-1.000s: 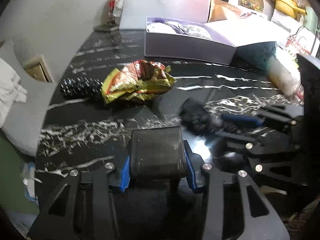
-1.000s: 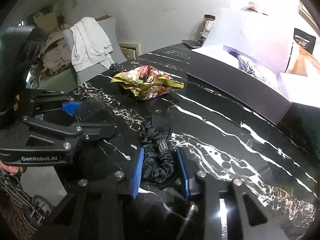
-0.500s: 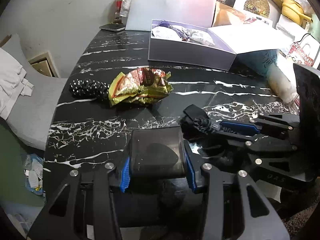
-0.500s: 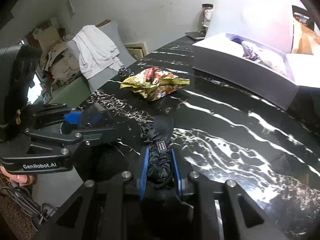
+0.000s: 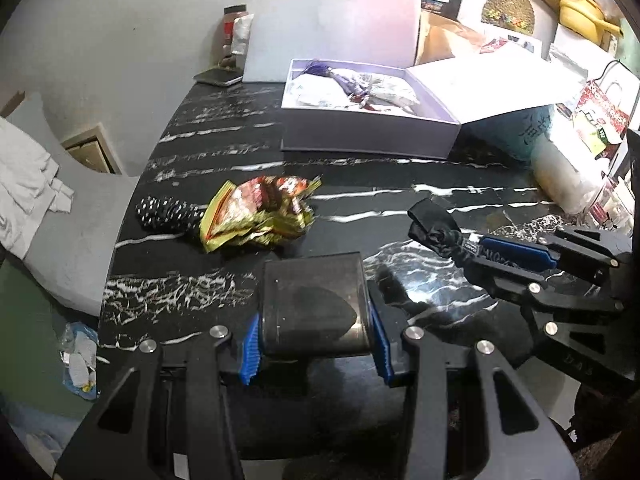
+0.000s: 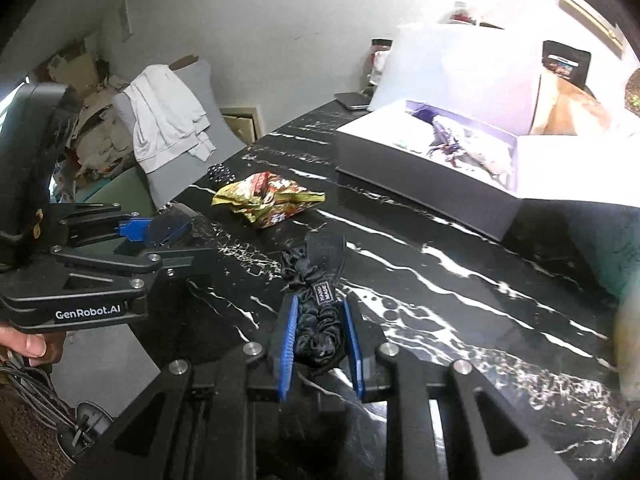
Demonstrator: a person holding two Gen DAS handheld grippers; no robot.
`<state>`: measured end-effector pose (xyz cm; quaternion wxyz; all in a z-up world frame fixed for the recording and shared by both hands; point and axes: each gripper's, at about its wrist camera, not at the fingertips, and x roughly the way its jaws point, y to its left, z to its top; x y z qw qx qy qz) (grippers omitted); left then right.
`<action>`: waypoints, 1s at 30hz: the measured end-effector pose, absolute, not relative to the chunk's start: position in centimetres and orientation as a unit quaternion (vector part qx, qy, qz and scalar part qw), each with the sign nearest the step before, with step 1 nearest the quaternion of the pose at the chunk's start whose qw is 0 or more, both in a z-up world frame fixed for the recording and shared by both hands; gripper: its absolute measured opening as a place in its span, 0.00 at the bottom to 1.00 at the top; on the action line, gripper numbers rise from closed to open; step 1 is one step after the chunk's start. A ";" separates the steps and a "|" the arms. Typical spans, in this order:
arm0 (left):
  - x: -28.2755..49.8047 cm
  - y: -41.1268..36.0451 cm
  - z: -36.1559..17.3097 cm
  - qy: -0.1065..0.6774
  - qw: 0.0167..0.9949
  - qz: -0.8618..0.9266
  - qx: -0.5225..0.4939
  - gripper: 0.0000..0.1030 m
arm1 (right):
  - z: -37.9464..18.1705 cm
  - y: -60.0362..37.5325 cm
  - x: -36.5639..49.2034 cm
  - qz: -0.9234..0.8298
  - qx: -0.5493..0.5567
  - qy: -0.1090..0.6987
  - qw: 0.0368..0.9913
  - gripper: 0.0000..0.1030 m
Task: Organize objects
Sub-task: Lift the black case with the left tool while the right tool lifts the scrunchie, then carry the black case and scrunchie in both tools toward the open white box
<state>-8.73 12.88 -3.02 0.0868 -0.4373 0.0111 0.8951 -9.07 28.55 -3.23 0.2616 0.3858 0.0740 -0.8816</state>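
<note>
Black white-veined marble table point(image 5: 400, 200); our left gripper point(image 5: 316, 344) pinches a smooth rounded black case point(image 5: 314, 300), our right gripper point(image 6: 318, 340) squeezes a ruffled black scrunchie point(image 6: 316, 320) above it. Beyond: crinkled foil bag point(image 5: 260, 212), open rectangular box point(image 5: 368, 136).

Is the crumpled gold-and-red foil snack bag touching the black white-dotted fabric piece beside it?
Touching. The left wrist view shows the snack bag's yellow edge overlapping the dotted fabric's end, with no tabletop showing between them.
</note>
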 end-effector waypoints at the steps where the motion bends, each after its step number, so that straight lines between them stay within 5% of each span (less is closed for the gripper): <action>1: -8.7 13.2 -2.8 0.013 0.089 0.895 -0.436 0.41 | -3.1 28.8 -9.0 -0.883 0.385 0.074 0.258 0.21; 30: -15.1 20.5 2.6 0.072 0.142 0.897 -0.413 0.41 | 3.1 33.8 -10.5 -0.917 0.330 0.100 0.200 0.21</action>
